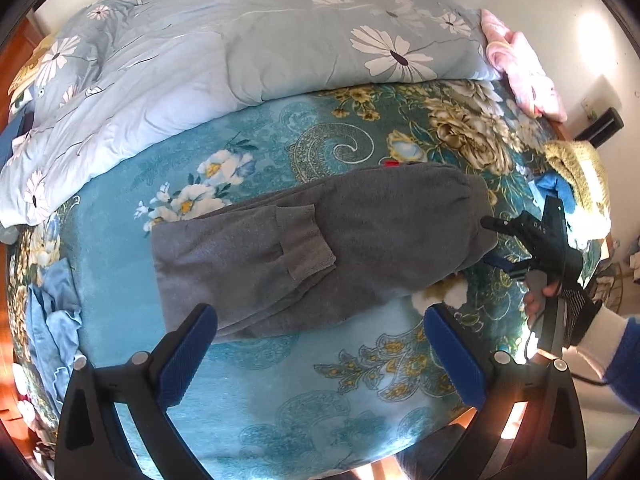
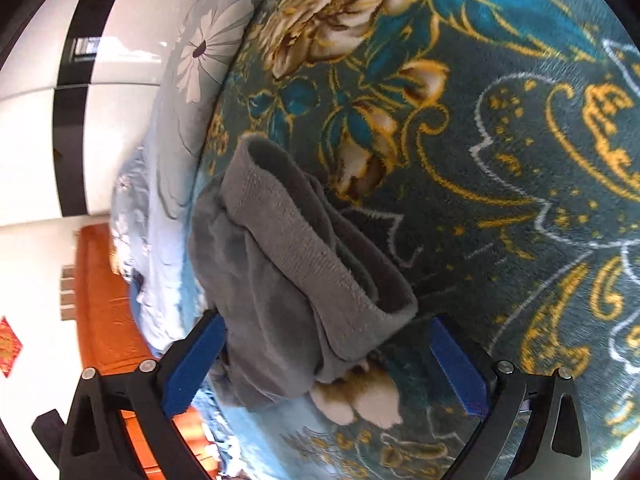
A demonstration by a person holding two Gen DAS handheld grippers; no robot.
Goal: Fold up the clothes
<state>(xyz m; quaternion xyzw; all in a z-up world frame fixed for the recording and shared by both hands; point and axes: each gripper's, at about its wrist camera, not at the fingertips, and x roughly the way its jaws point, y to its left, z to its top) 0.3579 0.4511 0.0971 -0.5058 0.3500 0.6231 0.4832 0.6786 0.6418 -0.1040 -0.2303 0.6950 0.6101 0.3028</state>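
A grey knit garment lies folded lengthwise on the teal floral blanket, with a ribbed cuff resting on top near its middle. My left gripper hovers open just short of the garment's near edge, holding nothing. At the garment's right end, a hand holds my right gripper, its jaws apart on either side of the cloth's edge. In the right wrist view, the garment's thick folded end sits between the spread blue fingers of the open right gripper.
A pale blue flowered quilt is bunched across the back of the bed. Pink clothing lies at the far right corner, a yellow-green towel over blue cloth at the right edge, and a blue garment at the left.
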